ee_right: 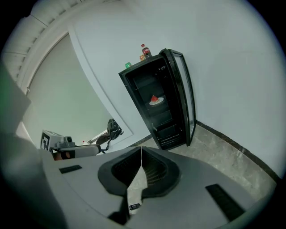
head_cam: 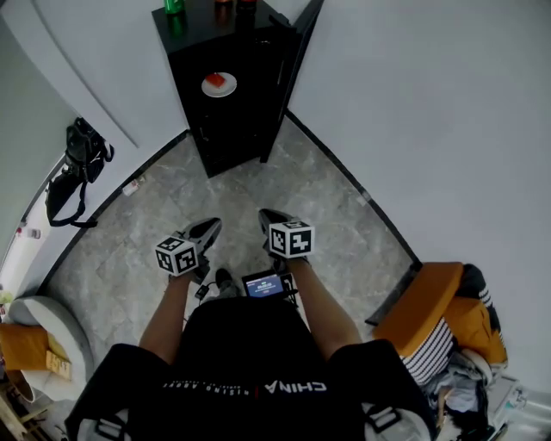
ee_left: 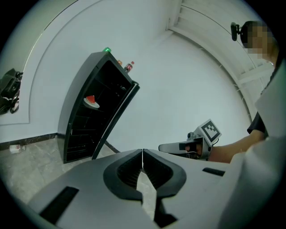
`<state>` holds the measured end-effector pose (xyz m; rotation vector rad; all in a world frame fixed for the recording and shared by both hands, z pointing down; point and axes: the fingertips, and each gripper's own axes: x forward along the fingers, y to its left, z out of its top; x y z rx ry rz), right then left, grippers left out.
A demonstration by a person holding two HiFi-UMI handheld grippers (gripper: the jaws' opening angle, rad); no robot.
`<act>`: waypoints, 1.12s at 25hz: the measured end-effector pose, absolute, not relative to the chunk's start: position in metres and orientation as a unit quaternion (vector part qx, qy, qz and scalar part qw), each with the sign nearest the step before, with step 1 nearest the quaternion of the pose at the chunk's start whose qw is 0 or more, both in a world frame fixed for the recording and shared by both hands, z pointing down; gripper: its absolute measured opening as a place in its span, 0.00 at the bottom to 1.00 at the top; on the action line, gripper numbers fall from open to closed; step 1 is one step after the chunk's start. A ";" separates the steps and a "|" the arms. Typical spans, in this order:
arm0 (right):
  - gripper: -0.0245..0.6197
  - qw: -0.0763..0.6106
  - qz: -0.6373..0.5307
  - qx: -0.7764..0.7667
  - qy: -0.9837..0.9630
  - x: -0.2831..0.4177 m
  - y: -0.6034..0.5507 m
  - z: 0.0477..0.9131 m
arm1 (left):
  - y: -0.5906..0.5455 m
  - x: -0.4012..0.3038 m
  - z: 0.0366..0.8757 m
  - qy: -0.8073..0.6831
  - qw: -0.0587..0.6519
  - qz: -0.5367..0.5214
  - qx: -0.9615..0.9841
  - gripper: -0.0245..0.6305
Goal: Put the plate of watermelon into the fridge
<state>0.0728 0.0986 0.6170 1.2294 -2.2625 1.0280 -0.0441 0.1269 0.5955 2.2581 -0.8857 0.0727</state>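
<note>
A white plate with a red watermelon piece (head_cam: pixel 219 83) rests on a shelf inside the black fridge (head_cam: pixel 225 129), whose glass door (head_cam: pixel 288 73) stands open. The same plate (ee_left: pixel 91 102) shows in the left gripper view, and the plate (ee_right: pixel 156 100) in the right gripper view. My left gripper (head_cam: pixel 208 228) and right gripper (head_cam: pixel 269 219) are held side by side in front of me, well short of the fridge. Both are shut with nothing between their jaws. The left gripper (ee_left: pixel 142 152) and the right gripper (ee_right: pixel 141 149) show tips touching.
Bottles (head_cam: pixel 175 7) stand on top of the fridge. A black bag (head_cam: pixel 76 172) hangs on the left wall. An orange chair with clothes (head_cam: pixel 448 323) sits at the right, a seat with a yellow cushion (head_cam: pixel 34 344) at the lower left. Grey stone floor (head_cam: pixel 258 194) lies between me and the fridge.
</note>
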 end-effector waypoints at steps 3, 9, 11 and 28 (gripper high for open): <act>0.07 0.183 0.373 0.439 -0.797 0.093 0.100 0.620 | 0.131 -0.023 0.598 -0.338 0.351 0.035 0.872 0.06; 0.07 0.178 0.361 0.431 -0.808 0.107 0.087 0.613 | 0.123 -0.001 0.593 -0.341 0.335 0.054 0.877 0.06; 0.07 0.179 0.352 0.425 -0.815 0.108 0.081 0.608 | 0.115 0.005 0.587 -0.340 0.328 0.053 0.880 0.06; 0.06 0.171 0.347 0.406 -0.828 0.119 0.053 0.598 | 0.088 0.022 0.582 -0.359 0.308 0.070 0.878 0.06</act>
